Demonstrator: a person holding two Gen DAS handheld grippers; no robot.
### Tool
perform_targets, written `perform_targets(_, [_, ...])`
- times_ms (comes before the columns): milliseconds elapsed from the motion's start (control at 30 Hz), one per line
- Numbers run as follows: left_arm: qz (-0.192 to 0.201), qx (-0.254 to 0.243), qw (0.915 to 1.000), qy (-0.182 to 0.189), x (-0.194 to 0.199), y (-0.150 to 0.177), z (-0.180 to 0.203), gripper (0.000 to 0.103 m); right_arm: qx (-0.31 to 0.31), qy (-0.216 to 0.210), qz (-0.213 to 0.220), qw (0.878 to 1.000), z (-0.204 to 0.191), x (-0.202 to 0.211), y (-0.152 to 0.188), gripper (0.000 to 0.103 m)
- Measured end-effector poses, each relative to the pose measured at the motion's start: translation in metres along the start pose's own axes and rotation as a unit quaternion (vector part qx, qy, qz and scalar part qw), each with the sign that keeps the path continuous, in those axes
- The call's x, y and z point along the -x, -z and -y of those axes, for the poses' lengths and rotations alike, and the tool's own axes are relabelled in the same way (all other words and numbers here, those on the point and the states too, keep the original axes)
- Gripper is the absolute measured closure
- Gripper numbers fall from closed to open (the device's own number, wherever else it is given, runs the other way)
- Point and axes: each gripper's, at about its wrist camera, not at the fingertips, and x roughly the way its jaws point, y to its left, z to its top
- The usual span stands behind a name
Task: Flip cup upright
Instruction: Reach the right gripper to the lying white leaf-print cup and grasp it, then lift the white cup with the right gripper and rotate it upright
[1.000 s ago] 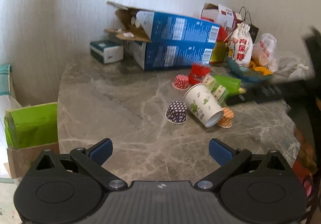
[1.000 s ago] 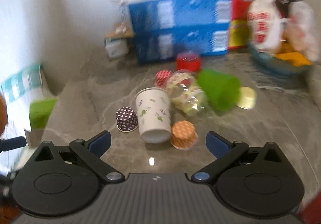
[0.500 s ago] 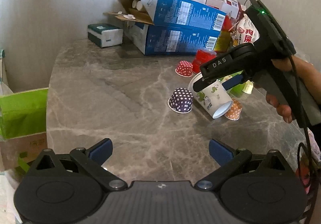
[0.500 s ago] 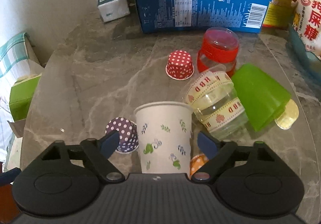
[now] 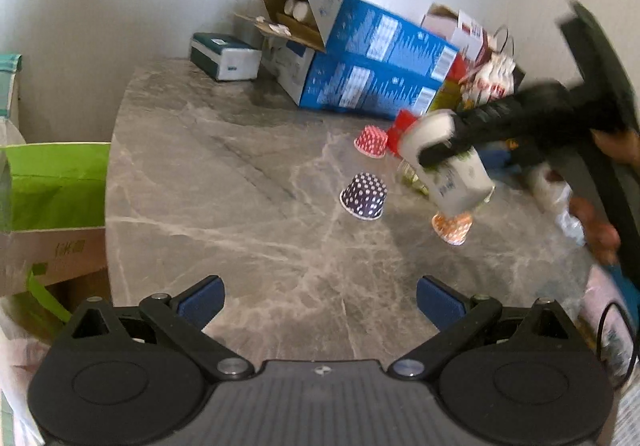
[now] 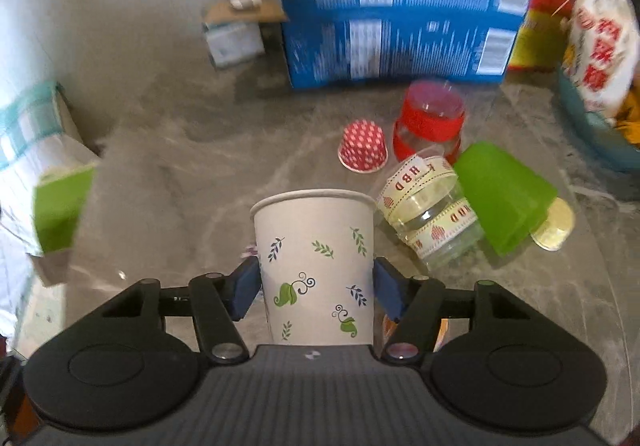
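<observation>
The left wrist view looks across the table (image 5: 240, 182) from afar; the right sits close, sharing the paper cup (image 6: 316, 266).

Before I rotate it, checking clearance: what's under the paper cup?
Under the lifted paper cup, gripped by the right tool, stands an orange cupcake liner on the marble table. Anything farther behind is hidden.

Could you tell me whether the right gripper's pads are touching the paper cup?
Touching: in the right wrist view both pads press against the sides of the paper cup.
</observation>
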Motion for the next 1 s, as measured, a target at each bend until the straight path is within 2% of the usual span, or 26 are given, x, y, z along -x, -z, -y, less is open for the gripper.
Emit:
perform_targets(100, [0.003, 0.003, 1.0000, 0.008, 0.015, 0.007, -0.005, 0.000, -0.035, -0.009, -0.001, 0.999, -0.004, 0.018, 0.029, 0.041])
perform_targets(267, [-0.002, 0.025, 0.9991, 0.035, 0.037, 0.025, -0.015, 0.000, -0.100, -0.034, -0.033, 0.994, -0.002, 0.020, 0.090, 0.041])
perform_targets(367, [-0.008, 0.043, 0.9982, 0.040, 0.045, 0.033, -0.021, 0.000, -0.132, -0.050, -0.036, 0.989, -0.002, 0.020, 0.110, 0.041])
perform_targets(800, [-0.015, 0.045, 0.9989, 0.002, 0.067, 0.052, -0.020, 0.000, -0.153, -0.045, -0.025, 0.987, -0.010, 0.018, 0.128, 0.038])
perform_targets(1000, [-0.030, 0.038, 0.9988, 0.000, 0.061, 0.050, -0.010, 0.000, -0.144, -0.063, -0.020, 0.987, -0.011, 0.022, 0.131, 0.030])
